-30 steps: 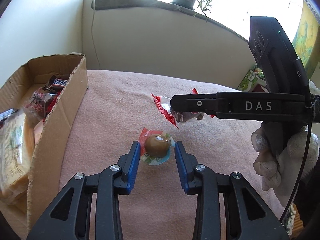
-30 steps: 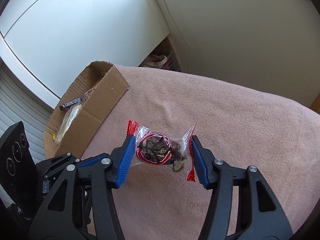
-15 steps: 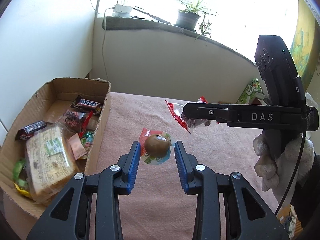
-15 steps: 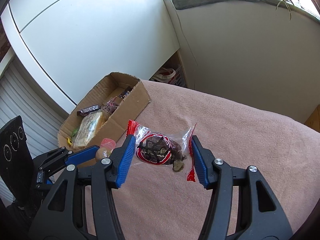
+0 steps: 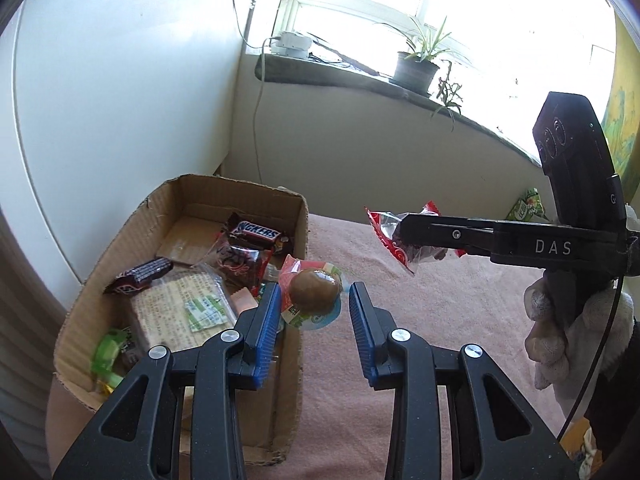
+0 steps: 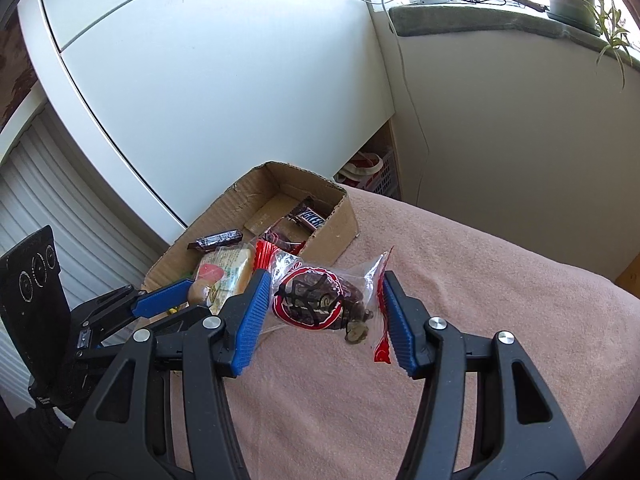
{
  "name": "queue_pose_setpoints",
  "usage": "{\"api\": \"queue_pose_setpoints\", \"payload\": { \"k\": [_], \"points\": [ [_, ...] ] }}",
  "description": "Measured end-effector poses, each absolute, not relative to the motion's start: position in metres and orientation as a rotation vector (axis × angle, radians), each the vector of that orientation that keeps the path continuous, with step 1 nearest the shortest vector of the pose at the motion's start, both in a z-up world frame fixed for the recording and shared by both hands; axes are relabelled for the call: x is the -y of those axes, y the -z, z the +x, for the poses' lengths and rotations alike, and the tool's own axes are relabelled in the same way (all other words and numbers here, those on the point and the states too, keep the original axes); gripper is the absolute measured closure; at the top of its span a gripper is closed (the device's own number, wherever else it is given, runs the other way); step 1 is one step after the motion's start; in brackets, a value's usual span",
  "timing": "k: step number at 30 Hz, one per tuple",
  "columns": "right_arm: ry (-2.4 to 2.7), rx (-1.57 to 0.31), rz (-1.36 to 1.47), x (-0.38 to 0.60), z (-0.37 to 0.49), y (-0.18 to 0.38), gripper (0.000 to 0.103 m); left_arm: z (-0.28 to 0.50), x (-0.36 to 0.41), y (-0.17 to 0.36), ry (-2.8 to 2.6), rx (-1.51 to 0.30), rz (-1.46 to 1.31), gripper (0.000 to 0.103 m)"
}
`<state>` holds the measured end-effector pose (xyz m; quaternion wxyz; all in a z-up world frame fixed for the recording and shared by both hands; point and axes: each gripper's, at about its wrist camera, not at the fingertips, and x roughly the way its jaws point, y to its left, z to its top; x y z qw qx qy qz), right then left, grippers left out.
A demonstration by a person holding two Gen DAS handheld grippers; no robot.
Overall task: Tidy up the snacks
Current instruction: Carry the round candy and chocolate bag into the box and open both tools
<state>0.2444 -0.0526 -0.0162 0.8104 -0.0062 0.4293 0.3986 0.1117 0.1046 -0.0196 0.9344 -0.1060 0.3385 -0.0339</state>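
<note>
My left gripper (image 5: 313,305) is shut on a packaged brown egg snack (image 5: 314,289) and holds it in the air over the right wall of the cardboard box (image 5: 152,216). My right gripper (image 6: 322,306) is shut on a clear red-edged bag of dark dried fruit (image 6: 320,300) and holds it above the pink blanket, right of the box (image 6: 340,224). In the left wrist view the right gripper (image 5: 404,230) and its bag (image 5: 394,236) hang to the upper right. In the right wrist view the left gripper (image 6: 192,294) sits over the box with the egg snack (image 6: 199,289).
The box holds a Snickers bar (image 5: 256,234), another dark bar (image 5: 140,274), a wrapped cracker pack (image 5: 180,308) and other snacks. A pink blanket (image 5: 440,320) covers the surface. A green packet (image 5: 526,206) lies at its far right. Walls and a windowsill with a plant (image 5: 416,68) stand behind.
Both grippers rose with their snacks and moved left toward the box. The left gripper now holds the egg snack over the box's right wall; the box interior has come into view.
</note>
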Motion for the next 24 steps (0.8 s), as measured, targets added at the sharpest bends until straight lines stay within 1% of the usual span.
{"api": "queue_pose_setpoints", "payload": {
  "k": [10, 24],
  "points": [
    [-0.895, -0.911, -0.036, 0.003, 0.249, 0.014, 0.045, 0.108, -0.141, 0.022, 0.013, -0.689, -0.24, 0.069],
    [-0.93, -0.913, -0.095, -0.05, 0.254, 0.019, 0.045, 0.102, -0.16, 0.024, -0.024, -0.686, -0.231, 0.069]
  ]
}}
